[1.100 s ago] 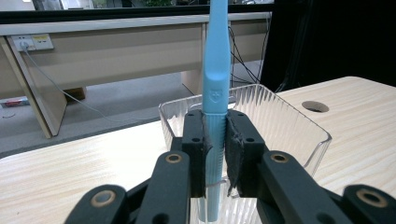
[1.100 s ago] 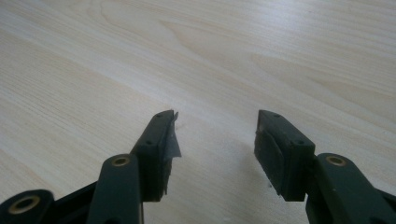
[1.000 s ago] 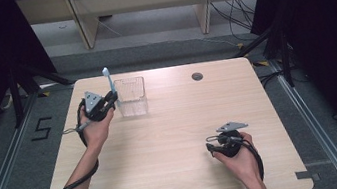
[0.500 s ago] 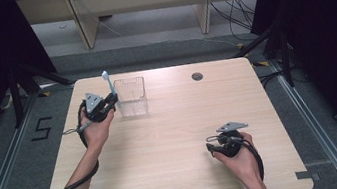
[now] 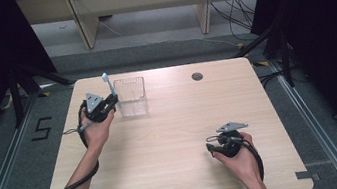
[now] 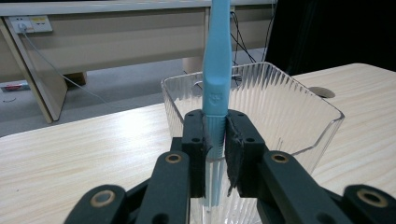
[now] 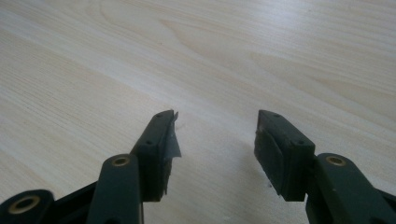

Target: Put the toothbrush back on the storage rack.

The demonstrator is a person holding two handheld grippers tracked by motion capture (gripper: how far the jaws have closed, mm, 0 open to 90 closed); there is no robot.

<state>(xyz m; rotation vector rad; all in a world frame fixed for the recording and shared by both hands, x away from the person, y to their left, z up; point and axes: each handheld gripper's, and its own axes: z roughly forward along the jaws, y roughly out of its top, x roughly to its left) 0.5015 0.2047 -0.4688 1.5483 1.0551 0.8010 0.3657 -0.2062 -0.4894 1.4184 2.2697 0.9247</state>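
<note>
Left gripper view puts your left gripper clamped on the lower handle of a light blue toothbrush, held upright just in front of the clear ribbed cup. From the high view, that toothbrush stands just left of the cup, at the far left of the table. Judge it light and stiff, but smooth plastic and slim, so it may pivot between the pads; your hold low on the thicker handle looks sound, and lifting it higher should clear the rim. The cup looks light and easy to tip if knocked.

Your right gripper rests near the right front of the table, jaws apart and empty.

Against the earlier frames, nothing has visibly shifted: both hands, toothbrush and cup sit where they were.
</note>
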